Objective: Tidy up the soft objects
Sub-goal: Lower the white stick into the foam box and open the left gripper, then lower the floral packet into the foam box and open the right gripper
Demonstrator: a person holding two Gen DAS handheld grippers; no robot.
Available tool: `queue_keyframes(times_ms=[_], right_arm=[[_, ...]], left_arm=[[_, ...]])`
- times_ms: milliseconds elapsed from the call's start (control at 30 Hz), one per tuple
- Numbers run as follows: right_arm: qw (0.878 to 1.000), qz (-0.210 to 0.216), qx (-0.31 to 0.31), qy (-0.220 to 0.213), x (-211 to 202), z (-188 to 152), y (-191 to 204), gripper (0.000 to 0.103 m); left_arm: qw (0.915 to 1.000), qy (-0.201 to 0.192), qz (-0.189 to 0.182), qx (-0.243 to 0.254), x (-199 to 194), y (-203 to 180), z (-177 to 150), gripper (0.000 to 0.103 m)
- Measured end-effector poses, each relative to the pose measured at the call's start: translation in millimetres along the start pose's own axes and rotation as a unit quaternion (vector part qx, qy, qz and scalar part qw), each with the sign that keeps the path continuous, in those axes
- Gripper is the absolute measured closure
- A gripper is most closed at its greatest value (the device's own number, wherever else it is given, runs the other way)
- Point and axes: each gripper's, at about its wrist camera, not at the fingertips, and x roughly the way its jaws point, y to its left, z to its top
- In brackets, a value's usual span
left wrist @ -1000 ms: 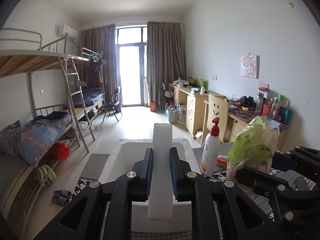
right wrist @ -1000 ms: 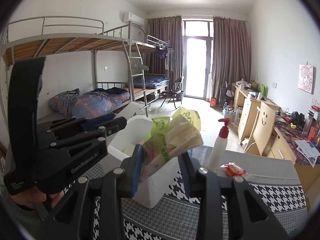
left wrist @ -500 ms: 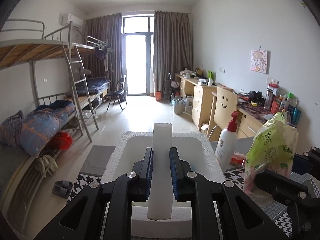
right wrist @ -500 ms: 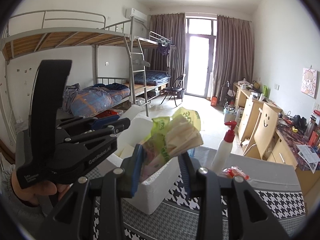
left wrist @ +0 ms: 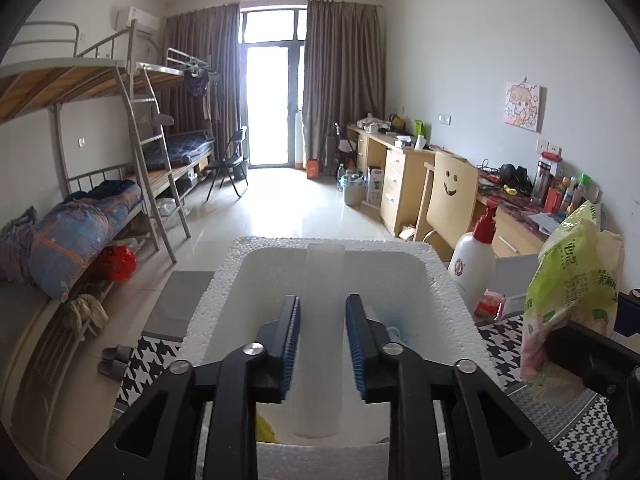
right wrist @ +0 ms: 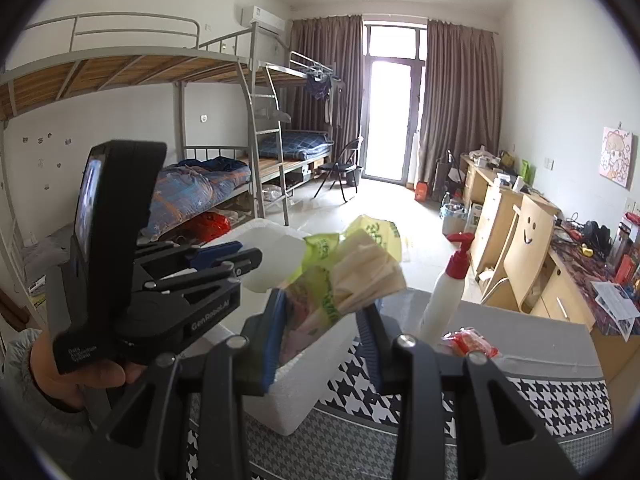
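Observation:
A white foam box (left wrist: 440,280) stands on the houndstooth-covered table (left wrist: 500,332). My left gripper (left wrist: 322,344) is over the box, its jaws parted a little wider than the white soft roll (left wrist: 324,320) standing between them; the pads no longer press it. My right gripper (right wrist: 320,332) is shut on a green and yellow plastic pack of soft tissue (right wrist: 344,276), held up beside the box (right wrist: 304,380). The pack also shows in the left wrist view (left wrist: 572,280). The left gripper shows in the right wrist view (right wrist: 224,256).
A white pump bottle with a red top (left wrist: 474,264) and a small red packet (left wrist: 490,304) stand on the table right of the box. Bunk beds (left wrist: 100,200) line the left wall, desks and a smiley-face chair (left wrist: 452,196) the right.
My left gripper moved forward and down over the foam box and its jaws opened off the white roll. My right gripper stayed shut on the pack, shifting slightly.

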Motion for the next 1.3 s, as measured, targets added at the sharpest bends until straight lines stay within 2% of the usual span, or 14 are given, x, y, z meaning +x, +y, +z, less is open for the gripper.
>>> queue_keyframes(times_ms=[33, 100, 400, 567, 967, 1300], right_arm=[[1.000, 0.000, 0.000, 0.001, 1, 0, 0, 0.063], [1.000, -0.001, 0.000, 0.002, 2, 0, 1, 0.063], [1.000, -0.001, -0.001, 0.004, 8, 3, 0, 0.063], [1.000, 0.004, -0.005, 0.002, 10, 7, 3, 0.063], [1.000, 0.019, -0.011, 0.008, 29, 14, 11, 0.063], [0.999, 0.029, -0.011, 0.032, 51, 15, 10, 0.063]], left_arm=[[1.0000, 0.001, 0.006, -0.001, 1, 1, 1, 0.064], [0.9998, -0.006, 0.019, -0.001, -3, 3, 0, 0.035], [0.9985, -0.042, 0.035, -0.007, -28, 7, -1, 0.006], [0.9974, -0.052, 0.048, -0.015, -36, 15, -1, 0.001], [0.9944, -0.068, 0.076, -0.026, -45, 33, -8, 0.001], [0.9935, -0.077, 0.077, -0.034, -54, 48, -15, 0.001]])
